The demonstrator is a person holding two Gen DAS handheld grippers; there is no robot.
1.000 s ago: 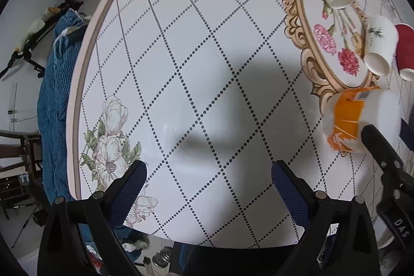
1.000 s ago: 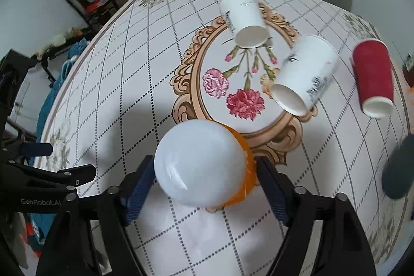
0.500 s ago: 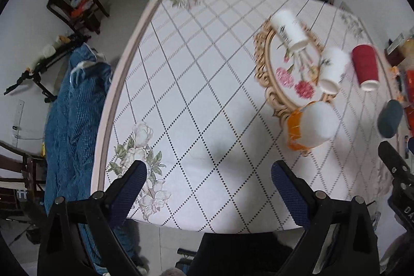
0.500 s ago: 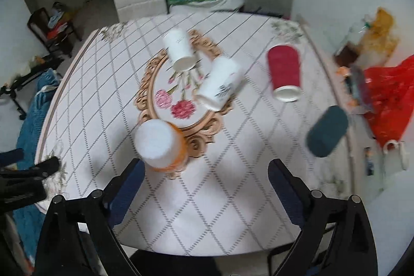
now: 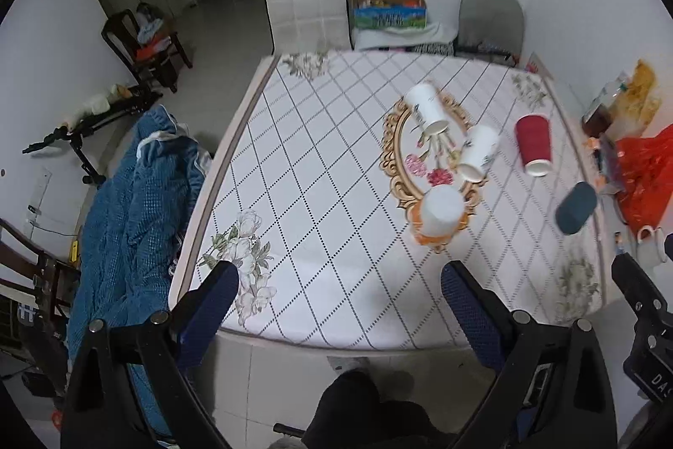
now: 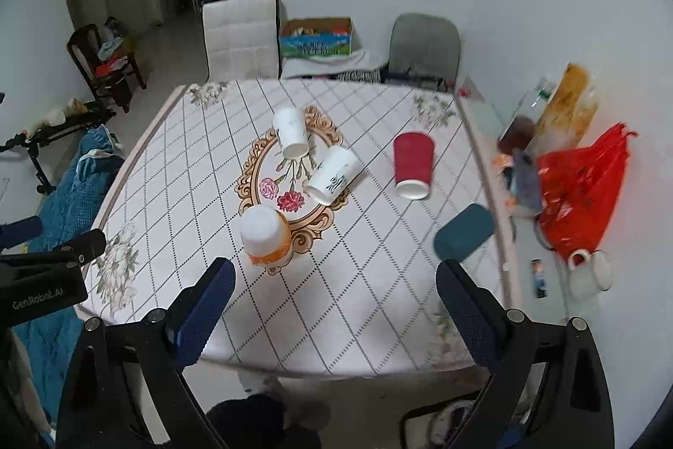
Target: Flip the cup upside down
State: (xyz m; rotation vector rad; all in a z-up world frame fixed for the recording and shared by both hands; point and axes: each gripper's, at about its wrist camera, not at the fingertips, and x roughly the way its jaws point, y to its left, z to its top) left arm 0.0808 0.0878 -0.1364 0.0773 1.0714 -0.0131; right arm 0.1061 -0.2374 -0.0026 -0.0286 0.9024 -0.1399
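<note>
An orange-and-white cup (image 5: 439, 215) (image 6: 264, 234) stands upside down on the table (image 5: 319, 205) (image 6: 202, 163), near the gold floral frame print. Two white cups (image 5: 429, 108) (image 5: 477, 152) and a red cup (image 5: 534, 144) lie on their sides behind it; they also show in the right wrist view (image 6: 290, 132) (image 6: 334, 175) (image 6: 413, 165). A teal cup (image 5: 576, 208) (image 6: 462, 232) lies near the right edge. My left gripper (image 5: 338, 306) and right gripper (image 6: 334, 301) are both open and empty, held high above the table's front edge.
Chairs (image 6: 240, 36) (image 6: 425, 47) stand behind the table. A blue blanket (image 5: 130, 221) lies to the left. A red bag (image 6: 584, 184), bottles and a white mug (image 6: 591, 272) sit on the right ledge. My dark-clothed legs (image 5: 366, 411) show below.
The right gripper opened and let go of the orange-and-white cup, which now stands upside down. Both grippers pulled back and up, away from the table.
</note>
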